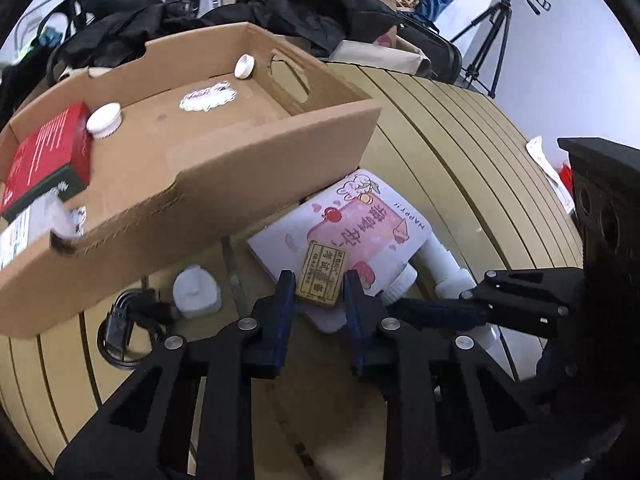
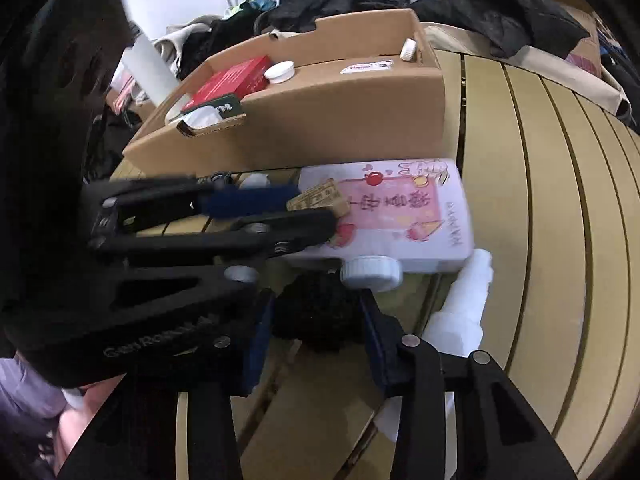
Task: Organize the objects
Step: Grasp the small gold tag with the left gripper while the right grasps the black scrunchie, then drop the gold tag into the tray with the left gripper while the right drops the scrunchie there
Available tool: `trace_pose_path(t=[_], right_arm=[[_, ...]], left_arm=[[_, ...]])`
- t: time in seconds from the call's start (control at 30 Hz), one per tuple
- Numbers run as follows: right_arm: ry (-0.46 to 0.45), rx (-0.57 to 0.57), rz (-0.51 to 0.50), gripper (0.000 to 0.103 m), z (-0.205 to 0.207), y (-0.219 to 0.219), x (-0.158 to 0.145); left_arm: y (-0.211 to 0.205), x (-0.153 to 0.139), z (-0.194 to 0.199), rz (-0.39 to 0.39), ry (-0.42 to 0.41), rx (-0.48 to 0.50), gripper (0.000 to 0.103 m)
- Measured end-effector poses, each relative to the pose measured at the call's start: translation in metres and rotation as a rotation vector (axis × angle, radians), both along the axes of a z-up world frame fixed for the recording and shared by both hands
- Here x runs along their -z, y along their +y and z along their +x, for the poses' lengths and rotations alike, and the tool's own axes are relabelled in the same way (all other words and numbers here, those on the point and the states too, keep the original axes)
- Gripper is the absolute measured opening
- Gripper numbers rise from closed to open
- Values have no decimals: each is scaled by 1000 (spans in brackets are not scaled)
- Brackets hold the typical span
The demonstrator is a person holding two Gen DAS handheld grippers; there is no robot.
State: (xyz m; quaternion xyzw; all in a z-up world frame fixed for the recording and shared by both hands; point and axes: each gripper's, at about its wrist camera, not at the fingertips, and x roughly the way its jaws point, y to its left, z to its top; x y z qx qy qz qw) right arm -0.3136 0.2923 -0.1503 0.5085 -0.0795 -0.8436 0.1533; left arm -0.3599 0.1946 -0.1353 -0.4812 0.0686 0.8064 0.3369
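Between the blue pads of the left fingers (image 1: 318, 292) sits a small tan wooden tag (image 1: 321, 273) with printed characters, pinched from both sides; it lies on the near corner of a pale pink storage box (image 1: 360, 220) decorated with a rabbit and cherries. Just below that box's edge, the right fingers (image 2: 316, 320) stand part open around a dark, blurred object (image 2: 316, 312); whether their pads touch it I cannot tell. Beside them a white screw cap (image 2: 372, 272) rests against the pink box, and a white plastic bottle (image 2: 460, 308) lies on its side to the right. A white plug-like piece (image 1: 196, 292) and a coiled black cable (image 1: 124, 332) lie on the slatted bench (image 1: 460, 140) left of the left fingers.

Behind the pink box stands an open cardboard tray (image 1: 240, 184). Inside it lie a red and green carton (image 1: 44, 160), a white lid (image 1: 105, 119) next to it, a round sticker (image 1: 206, 98) on the tray floor, a second white cap (image 1: 244, 67) at the far wall, and clear packaging in the near corner. Dark clothing (image 1: 304, 8) piles up beyond, and a tripod (image 1: 496, 28) stands far right.
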Motion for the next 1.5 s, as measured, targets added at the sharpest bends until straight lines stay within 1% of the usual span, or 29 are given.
trace_pose_path(t=[0.1,0.17,0.23,0.27,0.33,0.4,0.47,0.53,0.6,0.7,0.77,0.83,0.9,0.93,0.97,1.03,1.07,1.1,1.17,1.23,1.27,1.3,1.37,1.4,1.43,1.47,1.5], right_arm=[[-9,-2,2,41,1,2,-3],[-3,4,0,41,6,5,-8],[22,9,-7,41,16,10,-19],[37,14,-19,41,24,14,-28],[60,24,-25,41,40,19,-42],[86,20,-42,41,62,21,-57],[107,2,-52,41,87,19,-69],[140,-19,-45,41,112,13,-82],[170,-30,-40,41,129,5,-93],[197,-25,-33,41,137,-1,-101],[202,-18,-35,41,137,-2,-105],[212,-22,-28,41,135,-4,-110],[232,-38,-21,41,128,-4,-118],[245,-54,-22,41,118,-6,-122],[253,-70,-25,41,111,-7,-125],[262,-86,-23,41,86,-10,-131],[264,-90,-23,41,67,-11,-135],[273,-84,-32,41,46,-10,-139],[268,-61,-64,41,6,-7,-146],[241,-25,-138,41,-40,0,-147],[217,-12,-177,41,-69,4,-143],[194,6,-181,41,-94,6,-138],[154,28,-138,41,-142,3,-124],[136,31,-126,41,-163,1,-116],[118,39,-108,42,-180,-2,-106],[90,48,-84,42,-201,-6,-94],[62,66,-69,42,-216,-8,-83]], left_arm=[[-4,2,5,-14,-5,-19,19],[-11,-6,12,-23,-6,-55,19],[-25,-20,24,0,5,-85,19],[-40,-35,36,37,14,-123,19],[-61,-53,54,85,-10,-188,19],[-90,-74,83,131,-26,-286,19],[-113,-91,112,152,-12,-354,19],[-127,-101,129,158,-5,-387,19],[-141,-111,143,141,20,-424,19],[-151,-119,147,139,41,-449,19],[-152,-122,145,158,34,-439,19],[-151,-124,139,167,28,-433,19],[-145,-129,121,176,31,-413,19],[-143,-132,112,184,33,-404,19],[-138,-135,92,201,26,-396,19],[-130,-135,58,230,-9,-404,19],[-123,-133,37,237,-33,-405,19],[-115,-129,12,233,-58,-414,19],[-102,-120,-28,211,-77,-417,19],[-91,-108,-69,184,-87,-415,19],[-86,-100,-88,155,-90,-425,19],[-80,-89,-107,112,-89,-433,19],[-76,-69,-134,26,-87,-463,19],[-75,-61,-141,-1,-89,-468,19],[-76,-51,-147,-25,-97,-476,20],[-77,-45,-150,-30,-105,-480,19],[-80,-37,-152,-19,-118,-480,19]])
